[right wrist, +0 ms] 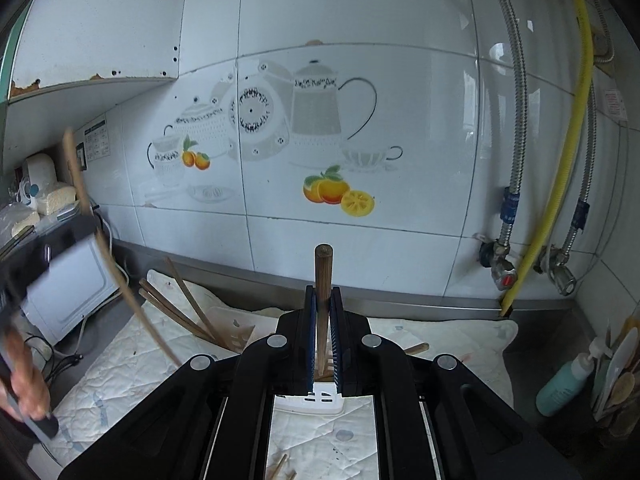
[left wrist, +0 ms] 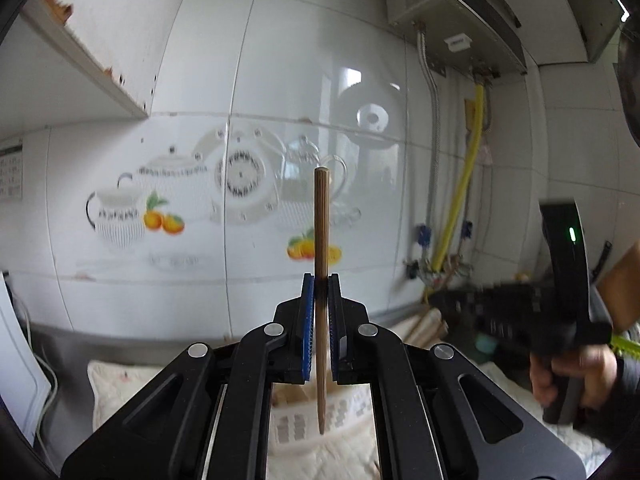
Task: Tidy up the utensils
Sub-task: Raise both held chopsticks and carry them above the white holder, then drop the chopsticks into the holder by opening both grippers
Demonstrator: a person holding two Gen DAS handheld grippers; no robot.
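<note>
Left gripper (left wrist: 320,292): my jaws are clamped on an upright chopstick (left wrist: 321,232), tip above the white basket (left wrist: 352,412).
Right gripper (right wrist: 323,304): pinching a second chopstick (right wrist: 322,276) over the holder (right wrist: 240,330).
Risk: I could miss a slot; thin sticks pivot.

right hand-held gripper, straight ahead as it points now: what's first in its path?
Probably the tiled wall. The right hand-held gripper, shut on an upright chopstick, has nothing visible ahead above the quilted mat; depth is unclear.

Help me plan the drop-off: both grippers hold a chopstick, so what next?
Probably lower the left gripper so its upright chopstick slips tip-first into the white basket below; the tip already hangs just above it.
</note>
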